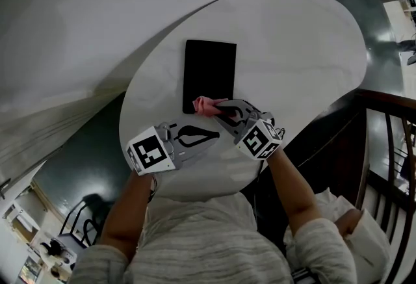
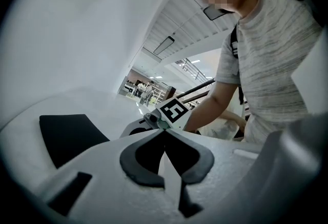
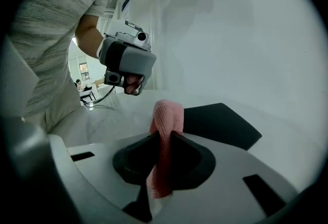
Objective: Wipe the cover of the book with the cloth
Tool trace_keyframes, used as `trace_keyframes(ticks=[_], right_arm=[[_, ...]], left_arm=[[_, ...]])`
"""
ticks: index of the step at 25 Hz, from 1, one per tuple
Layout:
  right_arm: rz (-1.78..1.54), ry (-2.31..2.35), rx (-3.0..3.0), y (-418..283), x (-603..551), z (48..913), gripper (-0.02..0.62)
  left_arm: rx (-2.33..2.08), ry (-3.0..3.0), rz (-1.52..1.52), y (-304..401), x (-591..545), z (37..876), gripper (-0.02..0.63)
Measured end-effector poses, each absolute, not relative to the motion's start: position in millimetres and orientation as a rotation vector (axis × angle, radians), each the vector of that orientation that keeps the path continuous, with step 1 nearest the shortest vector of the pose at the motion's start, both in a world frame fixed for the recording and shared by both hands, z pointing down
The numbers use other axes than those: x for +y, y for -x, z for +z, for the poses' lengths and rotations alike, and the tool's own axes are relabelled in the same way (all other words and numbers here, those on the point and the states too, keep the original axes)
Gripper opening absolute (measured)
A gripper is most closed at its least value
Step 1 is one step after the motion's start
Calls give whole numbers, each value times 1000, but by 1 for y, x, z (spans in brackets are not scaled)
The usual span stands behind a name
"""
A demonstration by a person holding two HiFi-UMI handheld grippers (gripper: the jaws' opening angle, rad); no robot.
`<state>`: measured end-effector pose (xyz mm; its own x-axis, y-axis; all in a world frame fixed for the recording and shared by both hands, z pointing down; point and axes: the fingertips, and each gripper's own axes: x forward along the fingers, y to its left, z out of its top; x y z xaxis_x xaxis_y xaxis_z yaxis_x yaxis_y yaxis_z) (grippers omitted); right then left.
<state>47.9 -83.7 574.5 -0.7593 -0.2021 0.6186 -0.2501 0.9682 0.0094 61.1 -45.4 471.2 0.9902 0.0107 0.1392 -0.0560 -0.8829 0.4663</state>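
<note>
Two jaws of the right gripper pinch a fold of pink cloth. The cloth sits at the near right corner of the black book and seems to touch the cover. The book lies flat on the round white table. Left of it and nearer the person, the left gripper has its jaws pressed together, holding nothing.

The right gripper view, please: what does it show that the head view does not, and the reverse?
Only the right gripper view shows the pink cloth running down between the right gripper's closed jaws. Only the head view shows the table's round outline, the book's full length and the left gripper's jaws, shut and empty. Both show the cloth, the black book and the white tabletop.
</note>
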Motion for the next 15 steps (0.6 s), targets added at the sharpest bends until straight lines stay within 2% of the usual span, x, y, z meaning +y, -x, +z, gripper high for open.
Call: trace_keyframes(ticks=[15], right_arm=[[149, -142, -2427, -32, -92, 572, 52]], left_arm=[[17, -2678, 195, -61, -43, 476, 15]])
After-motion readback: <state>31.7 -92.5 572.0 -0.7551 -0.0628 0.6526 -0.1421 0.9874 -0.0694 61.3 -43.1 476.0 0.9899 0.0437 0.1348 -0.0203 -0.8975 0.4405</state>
